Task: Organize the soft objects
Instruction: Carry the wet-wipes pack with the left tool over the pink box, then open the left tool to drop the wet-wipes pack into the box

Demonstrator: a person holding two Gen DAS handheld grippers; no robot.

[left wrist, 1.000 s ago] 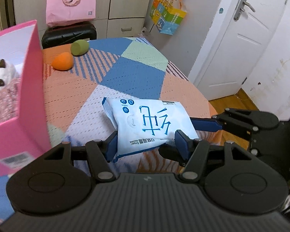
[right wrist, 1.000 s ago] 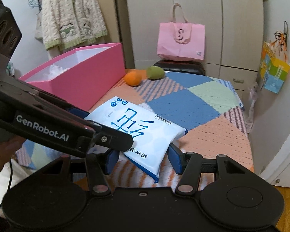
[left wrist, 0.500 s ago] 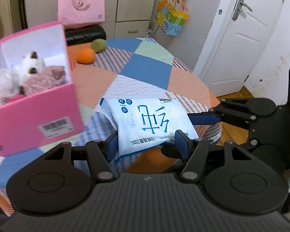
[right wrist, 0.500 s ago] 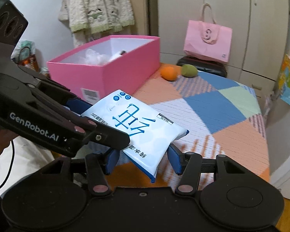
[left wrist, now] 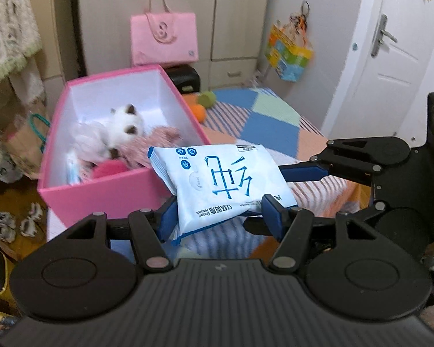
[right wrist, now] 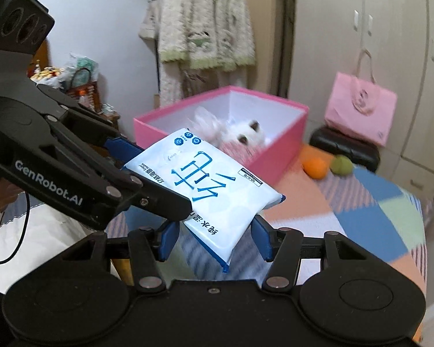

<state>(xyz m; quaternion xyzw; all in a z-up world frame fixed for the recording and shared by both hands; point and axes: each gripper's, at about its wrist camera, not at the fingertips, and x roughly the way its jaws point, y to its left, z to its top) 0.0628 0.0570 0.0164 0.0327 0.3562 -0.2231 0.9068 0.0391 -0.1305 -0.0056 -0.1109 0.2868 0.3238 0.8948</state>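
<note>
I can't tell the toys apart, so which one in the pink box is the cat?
Find the open pink box on the patchwork table. Inside it lies a white plush cat, the only thing there with dark brown ears, beside a speckled pink cloth.

A white-and-blue wipes pack (left wrist: 222, 185), a pink box (left wrist: 107, 190), and what looks like a patchwork cover (right wrist: 370, 211).

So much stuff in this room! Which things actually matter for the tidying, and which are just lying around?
Part of the job:
- wipes pack, held by left gripper and right gripper
- pink box
- plush cat inside it
- orange ball and green ball, probably next

Just lying about:
- pink tote bag
- hanging cardigan
- door
</note>
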